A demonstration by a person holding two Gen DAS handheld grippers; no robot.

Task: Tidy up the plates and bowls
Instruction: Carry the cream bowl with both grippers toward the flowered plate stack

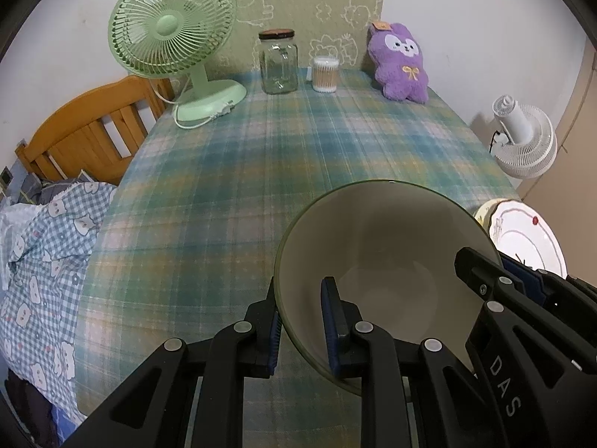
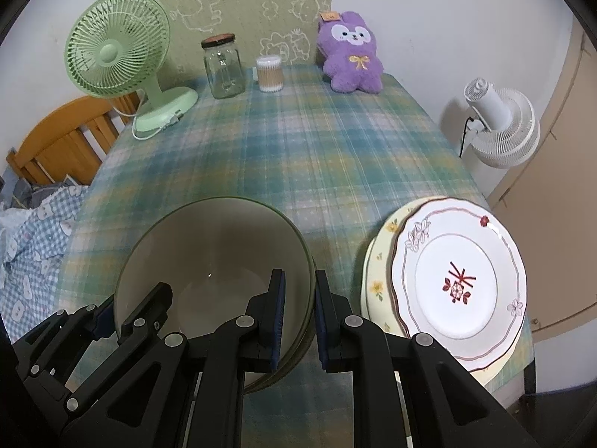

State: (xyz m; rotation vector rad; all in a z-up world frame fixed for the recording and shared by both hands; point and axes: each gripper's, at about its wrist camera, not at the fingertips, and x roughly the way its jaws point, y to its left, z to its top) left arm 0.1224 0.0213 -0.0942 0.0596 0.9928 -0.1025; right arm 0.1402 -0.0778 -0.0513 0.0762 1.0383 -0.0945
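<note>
Closest to you, both grippers clamp one grey-green bowl (image 1: 380, 261) by its rim. Your left gripper (image 1: 300, 330) grips the rim at the bowl's 7 o'clock, one pad inside the wall and one outside. Your right gripper (image 2: 300, 317) pinches the opposite side, at about 4 o'clock in its own view, again with a pad on each face. In the right wrist view a second rim shows just under the held bowl, so it looks to sit in another bowl, though that is hard to confirm.

At 3 o'clock from the bowl, near the table's right edge, a white plate (image 2: 462, 283) with a red motif lies on a larger cream plate (image 2: 377, 272) with yellow flowers.

All of it rests on a blue-green plaid tablecloth (image 1: 261, 156), bare through the middle. Along the far edge, from 11 to 1 o'clock, stand a green desk fan (image 1: 175, 41), a lidded glass jar (image 1: 279, 61), a tub of cotton swabs (image 1: 325, 74) and a purple plush toy (image 1: 401, 63), backed by a green patterned board against a white wall.

Off the table at 9 o'clock are a wooden bed frame (image 1: 86, 130) and checked bedding (image 1: 41, 246); at 2 o'clock, a white fan (image 2: 500, 127).
</note>
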